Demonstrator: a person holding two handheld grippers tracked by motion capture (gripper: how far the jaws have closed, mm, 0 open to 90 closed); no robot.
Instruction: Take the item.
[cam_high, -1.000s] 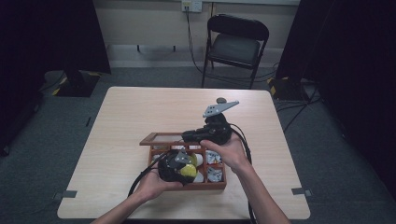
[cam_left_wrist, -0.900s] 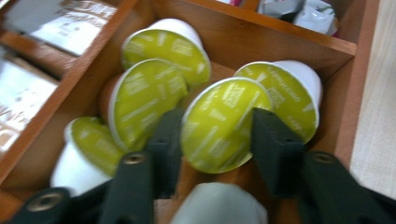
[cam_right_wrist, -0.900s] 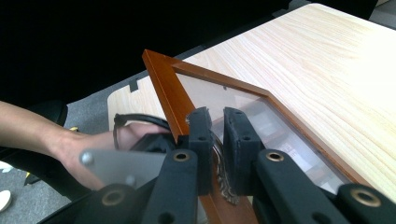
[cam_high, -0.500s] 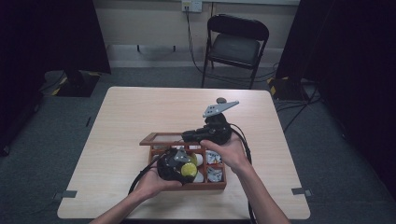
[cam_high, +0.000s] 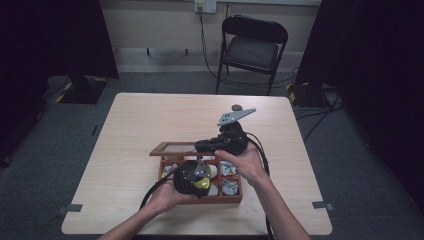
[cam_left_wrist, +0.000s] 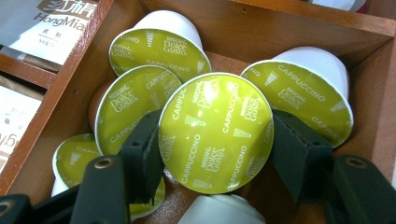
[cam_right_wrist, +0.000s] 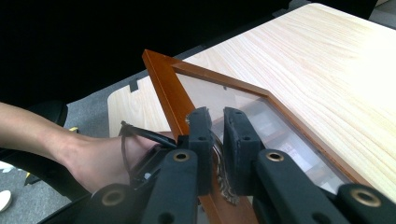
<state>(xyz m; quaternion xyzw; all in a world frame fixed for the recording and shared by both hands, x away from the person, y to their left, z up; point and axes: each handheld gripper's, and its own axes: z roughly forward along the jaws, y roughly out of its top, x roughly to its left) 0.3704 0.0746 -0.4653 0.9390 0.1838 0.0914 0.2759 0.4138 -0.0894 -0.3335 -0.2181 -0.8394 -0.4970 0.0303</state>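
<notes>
A wooden compartment box (cam_high: 235, 199) stands near the table's front edge. My left gripper (cam_left_wrist: 217, 140) reaches down into one compartment, and its jaws have just been closing on a green-foiled cappuccino capsule (cam_left_wrist: 215, 133), pads pressed on both sides. Several like capsules (cam_left_wrist: 159, 46) lie around it. From above, the left gripper (cam_high: 192, 177) sits over the box's middle. My right gripper (cam_right_wrist: 217, 123) is shut on the wooden frame of the box's glass-paned lid (cam_right_wrist: 163, 79), holding it raised. In the high view the right gripper (cam_high: 207, 146) is at the lid (cam_high: 172, 148).
Paper sachets (cam_left_wrist: 28, 28) fill the neighbouring compartments left of the capsules. A black folding chair (cam_high: 252, 50) stands beyond the table's far edge. Cables trail from both grippers toward the front edge. Bare tabletop (cam_high: 150, 120) stretches behind and left of the box.
</notes>
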